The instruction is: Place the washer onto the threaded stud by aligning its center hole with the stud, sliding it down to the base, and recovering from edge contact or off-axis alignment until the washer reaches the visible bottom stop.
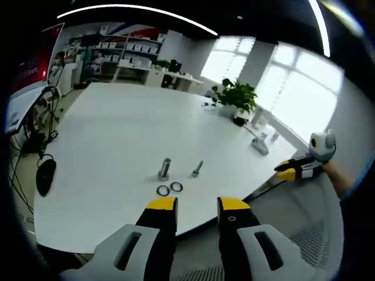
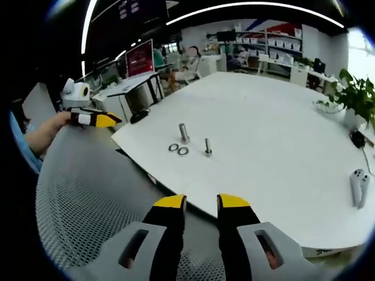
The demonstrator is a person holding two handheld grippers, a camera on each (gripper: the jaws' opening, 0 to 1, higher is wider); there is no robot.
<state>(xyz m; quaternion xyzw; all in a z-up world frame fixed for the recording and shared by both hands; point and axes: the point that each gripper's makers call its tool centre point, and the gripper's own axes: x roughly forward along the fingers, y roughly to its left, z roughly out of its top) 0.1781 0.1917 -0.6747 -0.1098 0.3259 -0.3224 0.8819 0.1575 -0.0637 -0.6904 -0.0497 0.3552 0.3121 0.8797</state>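
Two washers touching, flat on white table, just beside two upright studs. My left gripper, right gripper: jaws spread, empty. No readable writing.

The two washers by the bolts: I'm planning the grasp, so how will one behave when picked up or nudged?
The washers look like thin flat rings lying flush on the smooth white table, so they will probably slide rather than lift when pushed. They seem small against the left gripper, so likely light, stiff and fiddly to pinch.
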